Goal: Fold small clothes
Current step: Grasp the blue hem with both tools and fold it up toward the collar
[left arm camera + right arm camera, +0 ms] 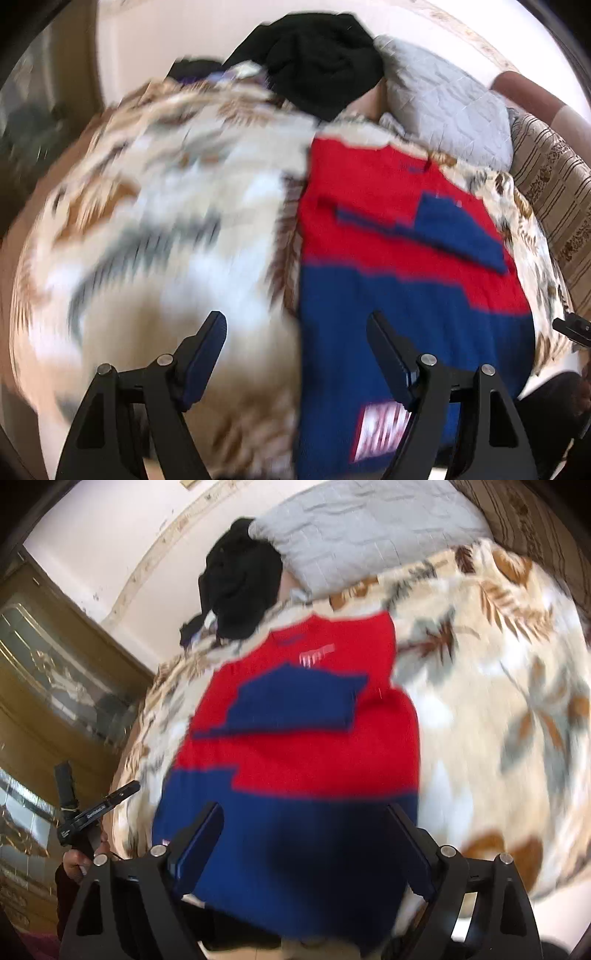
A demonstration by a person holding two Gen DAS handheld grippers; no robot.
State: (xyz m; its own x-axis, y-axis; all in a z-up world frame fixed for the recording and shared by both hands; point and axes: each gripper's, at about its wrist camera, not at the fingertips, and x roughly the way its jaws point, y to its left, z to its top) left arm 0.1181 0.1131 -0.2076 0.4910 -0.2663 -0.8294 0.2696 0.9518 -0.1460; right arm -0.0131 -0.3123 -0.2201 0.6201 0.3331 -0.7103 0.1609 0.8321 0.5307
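A red and blue knitted sweater (388, 221) (295, 760) lies flat on a leaf-patterned blanket (166, 184) (498, 664), with a blue sleeve (454, 229) (295, 701) folded across its red chest. My left gripper (295, 321) hangs open over the sweater's left edge and the blanket beside it, nothing between its fingers. My right gripper (306, 808) stands open above the blue hem, its pads apart from the cloth. The left gripper (92, 812) also shows in the right wrist view at the far left, held by a hand (75, 864). Both views are blurred.
A black garment (321, 62) (240, 583) is heaped beyond the sweater's collar, next to a grey quilted pillow (443, 107) (351, 528). A wooden cabinet with glass panels (55, 664) stands left of the bed. Striped patterned upholstery (554, 192) borders the right side.
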